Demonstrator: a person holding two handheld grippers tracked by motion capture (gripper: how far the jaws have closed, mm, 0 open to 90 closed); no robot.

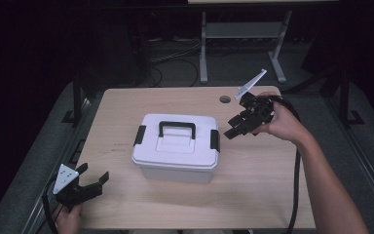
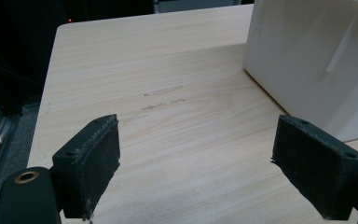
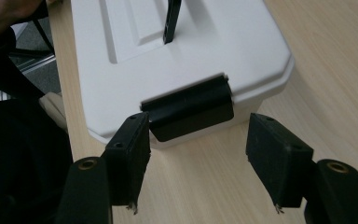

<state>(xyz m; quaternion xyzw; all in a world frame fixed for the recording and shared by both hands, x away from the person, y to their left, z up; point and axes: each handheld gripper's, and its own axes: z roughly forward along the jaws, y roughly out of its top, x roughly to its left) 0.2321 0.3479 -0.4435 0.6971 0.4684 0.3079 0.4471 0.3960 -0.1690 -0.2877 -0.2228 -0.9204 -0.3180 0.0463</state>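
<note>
Right gripper [image 1: 232,127] w/ jaws wide, nothing between them, hovering just right of the white storage box [image 1: 175,151], aimed at its right-side black latch [image 3: 189,112]. Box sits mid-table, lid on, black handle [image 1: 177,127] on top. Left gripper [image 1: 88,184] also wide, empty, at near-left corner of the wooden table [image 1: 253,185], well apart from box.

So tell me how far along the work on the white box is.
Nothing looks done: the lid is on the box and both black latches are down. In hand: the right gripper, jaws open, is lined up with the right latch without touching it. The left gripper waits open near the table's corner. Left: release both latches, lift the lid.
</note>
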